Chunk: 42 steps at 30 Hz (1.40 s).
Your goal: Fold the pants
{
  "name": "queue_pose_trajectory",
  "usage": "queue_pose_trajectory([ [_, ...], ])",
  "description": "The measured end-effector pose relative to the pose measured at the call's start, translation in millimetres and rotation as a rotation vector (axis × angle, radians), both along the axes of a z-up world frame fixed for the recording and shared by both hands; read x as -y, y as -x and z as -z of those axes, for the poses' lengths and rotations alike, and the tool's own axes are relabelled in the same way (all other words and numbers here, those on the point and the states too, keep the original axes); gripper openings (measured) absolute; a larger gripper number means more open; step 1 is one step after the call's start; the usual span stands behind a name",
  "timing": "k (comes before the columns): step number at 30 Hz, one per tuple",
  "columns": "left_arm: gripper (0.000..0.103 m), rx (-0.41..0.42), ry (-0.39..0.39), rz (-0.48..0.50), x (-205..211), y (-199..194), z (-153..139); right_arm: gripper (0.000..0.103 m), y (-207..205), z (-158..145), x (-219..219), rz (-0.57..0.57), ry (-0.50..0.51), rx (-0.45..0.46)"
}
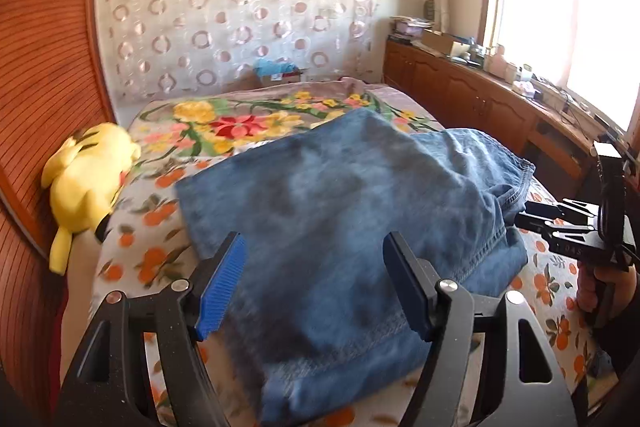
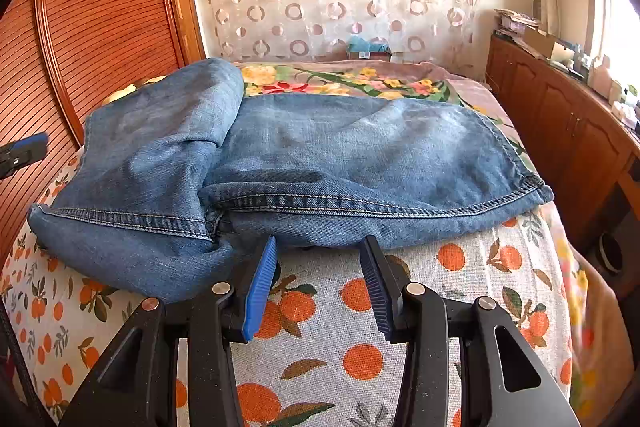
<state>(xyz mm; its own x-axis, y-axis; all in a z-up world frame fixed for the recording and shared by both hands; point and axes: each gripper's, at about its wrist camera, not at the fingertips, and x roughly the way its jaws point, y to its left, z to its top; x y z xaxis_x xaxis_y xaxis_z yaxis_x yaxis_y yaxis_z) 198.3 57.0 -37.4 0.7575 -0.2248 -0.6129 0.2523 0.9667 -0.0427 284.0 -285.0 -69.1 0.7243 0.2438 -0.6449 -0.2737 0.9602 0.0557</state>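
Note:
Blue denim pants lie folded in a thick bundle on a bed sheet printed with oranges. In the right wrist view the pants show a stitched hem at the right and a folded-over part at the left. My left gripper is open over the near part of the pants, its blue pads wide apart and pressing on nothing. My right gripper is open too, tips just short of the pants' near edge, nothing between them. The right gripper shows beside the pants, held by a hand. The left gripper's tip shows at that view's edge.
A yellow plush toy lies at the bed's left side against a ribbed wooden panel. A floral blanket covers the far half of the bed. A wooden cabinet with clutter runs along the right under a window.

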Motion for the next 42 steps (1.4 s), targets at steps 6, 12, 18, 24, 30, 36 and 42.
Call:
queue_pose_trajectory([
  [6,0.072,0.001,-0.046,0.039,31.0,-31.5,12.8,0.045,-1.2,0.6,0.2,0.0,-0.004,-0.005],
  [12,0.072,-0.045,-0.071,0.053,43.6,-49.1,42.2,0.045,-5.2,1.1,-0.7,-0.001,0.002,-0.018],
  [18,0.072,-0.054,-0.029,0.056,39.2,-47.5,46.1,0.045,-5.1,-4.8,-9.3,-0.025,-0.013,-0.026],
  [24,0.072,-0.051,0.019,0.037,35.2,-45.0,45.2,0.045,-9.4,-8.4,-25.5,-0.05,-0.004,-0.016],
  [30,0.072,-0.052,0.04,0.024,31.2,-47.3,45.8,0.036,-20.4,6.3,-33.9,-0.05,0.056,-0.066],
  [36,0.072,-0.054,0.036,0.026,31.8,-49.8,46.4,0.013,-17.5,10.2,-34.5,-0.085,0.079,-0.09],
  [42,0.072,-0.061,0.045,0.022,28.9,-50.9,47.9,0.009,-2.4,-3.8,-19.9,-0.078,0.032,-0.071],
])
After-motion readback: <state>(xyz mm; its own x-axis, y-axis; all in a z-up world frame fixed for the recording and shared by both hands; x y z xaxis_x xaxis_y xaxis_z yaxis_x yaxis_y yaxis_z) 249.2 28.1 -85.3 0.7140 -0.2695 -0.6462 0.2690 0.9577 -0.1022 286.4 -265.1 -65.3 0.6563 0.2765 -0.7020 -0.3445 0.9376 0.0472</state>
